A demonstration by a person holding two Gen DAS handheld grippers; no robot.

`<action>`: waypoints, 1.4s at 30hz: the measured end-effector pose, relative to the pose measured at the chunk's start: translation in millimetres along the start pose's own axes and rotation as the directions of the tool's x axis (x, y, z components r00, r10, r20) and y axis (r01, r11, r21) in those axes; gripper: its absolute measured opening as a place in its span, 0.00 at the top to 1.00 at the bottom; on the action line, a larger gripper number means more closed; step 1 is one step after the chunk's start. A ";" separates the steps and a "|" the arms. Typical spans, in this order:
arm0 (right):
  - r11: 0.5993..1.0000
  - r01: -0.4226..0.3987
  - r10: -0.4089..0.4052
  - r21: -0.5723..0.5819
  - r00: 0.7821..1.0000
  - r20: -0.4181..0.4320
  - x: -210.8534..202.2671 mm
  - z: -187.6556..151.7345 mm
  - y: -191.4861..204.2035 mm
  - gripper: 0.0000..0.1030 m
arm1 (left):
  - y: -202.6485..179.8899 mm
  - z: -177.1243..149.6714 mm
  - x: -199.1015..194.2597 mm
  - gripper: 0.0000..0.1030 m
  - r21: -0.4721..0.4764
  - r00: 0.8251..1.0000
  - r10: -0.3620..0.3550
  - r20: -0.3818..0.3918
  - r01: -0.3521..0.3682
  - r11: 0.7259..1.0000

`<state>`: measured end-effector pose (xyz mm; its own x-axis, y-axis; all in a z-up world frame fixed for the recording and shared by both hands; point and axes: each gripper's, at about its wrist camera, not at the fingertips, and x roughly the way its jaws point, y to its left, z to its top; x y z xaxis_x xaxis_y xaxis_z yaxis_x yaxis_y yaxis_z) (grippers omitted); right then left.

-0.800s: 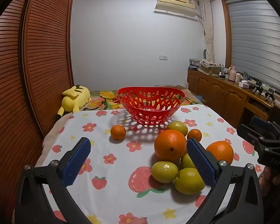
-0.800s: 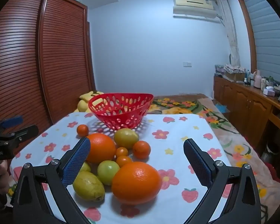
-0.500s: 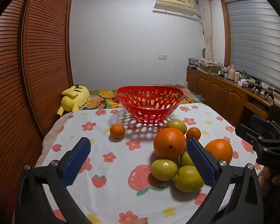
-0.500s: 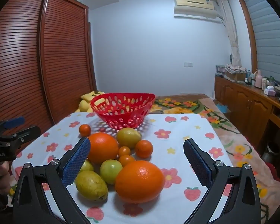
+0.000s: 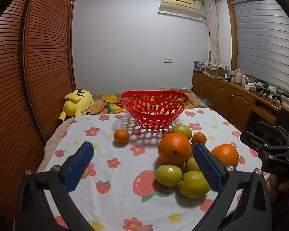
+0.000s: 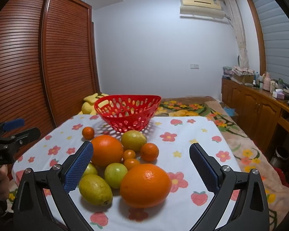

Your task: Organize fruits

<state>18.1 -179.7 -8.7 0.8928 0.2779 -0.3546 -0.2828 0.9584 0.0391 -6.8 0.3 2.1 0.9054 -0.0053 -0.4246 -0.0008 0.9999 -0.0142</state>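
Floral tablecloth (image 6: 192, 134), perforated red basket (image 6: 128, 111)

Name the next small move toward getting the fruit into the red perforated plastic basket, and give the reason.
Probably ease the right gripper forward and down around the big orange nearest it. Its jaws stand wide open with nothing held, that orange lies on the floral cloth right ahead between them, and the red perforated plastic basket behind the pile looks empty.
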 end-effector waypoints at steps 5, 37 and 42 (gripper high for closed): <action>1.000 0.000 0.000 0.002 1.000 -0.002 1.0 1.4 -0.1 0.01 | 0.1 0.1 -0.2 0.00 0.000 1.000 -0.001 0.000 0.001 1.000; 1.000 -0.003 0.003 -0.003 1.000 -0.009 -0.1 1.8 3.0 0.01 | -1.9 3.3 -4.2 0.00 0.004 1.000 -0.002 0.005 0.002 1.000; 1.000 -0.003 0.003 -0.003 1.000 -0.010 0.1 2.1 3.1 0.01 | -1.1 2.7 -4.5 0.00 0.002 1.000 -0.003 0.009 0.003 1.000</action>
<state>18.1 -176.6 -6.7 0.8885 0.2802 -0.3635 -0.2866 0.9573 0.0374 -9.8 -0.7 6.5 0.9090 -0.0077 -0.4167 0.0024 0.9999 -0.0132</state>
